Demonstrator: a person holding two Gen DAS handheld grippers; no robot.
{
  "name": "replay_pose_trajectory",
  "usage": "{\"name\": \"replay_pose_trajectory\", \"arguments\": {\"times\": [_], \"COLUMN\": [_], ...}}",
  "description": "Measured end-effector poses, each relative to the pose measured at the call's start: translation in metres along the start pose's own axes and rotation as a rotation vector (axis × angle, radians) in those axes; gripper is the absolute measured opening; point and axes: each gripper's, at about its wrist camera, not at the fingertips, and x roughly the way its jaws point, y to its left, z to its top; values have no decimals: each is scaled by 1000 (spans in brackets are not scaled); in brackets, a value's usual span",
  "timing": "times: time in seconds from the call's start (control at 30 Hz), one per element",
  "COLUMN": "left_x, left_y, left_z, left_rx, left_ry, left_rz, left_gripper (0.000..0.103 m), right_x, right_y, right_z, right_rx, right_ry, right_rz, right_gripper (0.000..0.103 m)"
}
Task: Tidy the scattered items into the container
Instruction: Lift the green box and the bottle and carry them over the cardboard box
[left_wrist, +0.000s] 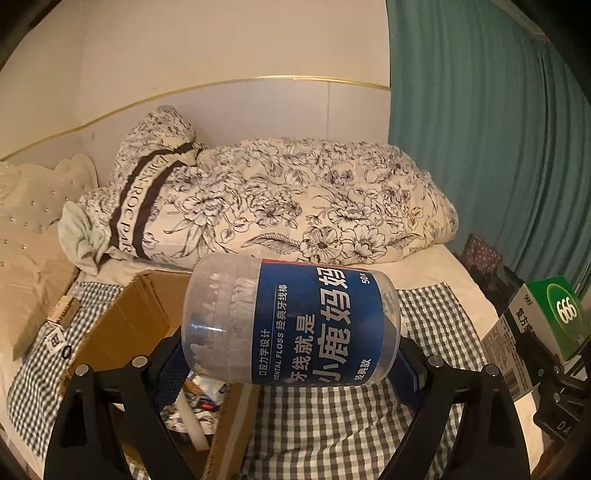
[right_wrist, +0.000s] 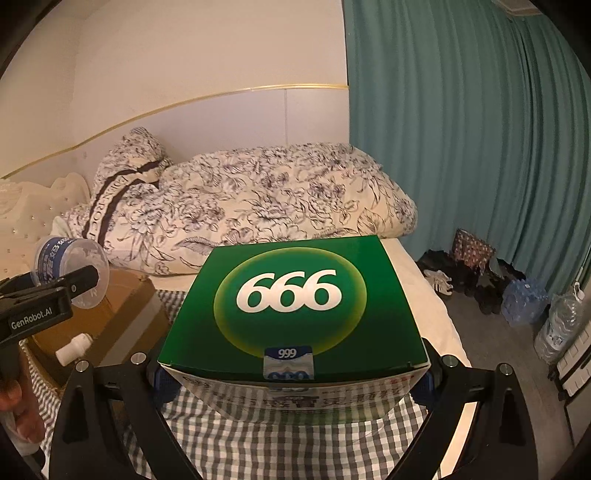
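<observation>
The left gripper (left_wrist: 291, 354) clamped its jaws on the floss jar (left_wrist: 291, 321) above the cardboard box (left_wrist: 129, 321); the right gripper (right_wrist: 291, 380) clamped the green carton (right_wrist: 291, 306), hiding the fingertips.

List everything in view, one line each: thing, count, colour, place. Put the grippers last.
floss jar: 1, clear with blue label, held sideways above the box edge
medicine box: 1, green and white, held over the cloth
cardboard box: 1, brown, open, on the bed at left
white bottle: 1, beside the cardboard box
checked cloth: 1, grey-white, on the bed
duvet: 1, floral, behind
curtain: 1, teal, right
left gripper: black, clamps the jar
right gripper: black, clamps the box
</observation>
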Motion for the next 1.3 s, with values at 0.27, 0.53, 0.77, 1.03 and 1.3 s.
{"name": "replay_pose_trajectory", "arguments": {"times": [0.27, 0.53, 0.77, 1.03, 1.3], "left_x": [-19, -38, -53, -52, -46], "left_y": [19, 45, 70, 105, 142], "left_z": [-3, -4, -3, -18, -30], "left_rx": [-12, -35, -60, -52, -88], "left_ry": [-14, -33, -48, -24, -9], "left_rz": [27, 60, 86, 127, 149], "left_gripper": [91, 91, 91, 91, 91], "right_x": [-17, -29, -38, -43, -35], "right_y": [18, 42, 73, 112, 153], "right_z": [8, 11, 16, 17, 10], "right_rx": [-22, -36, -67, -91, -128], "right_ry": [-30, -48, -67, -83, -74], "right_rz": [27, 73, 105, 146, 191], "right_gripper": [95, 95, 95, 95, 95]}}
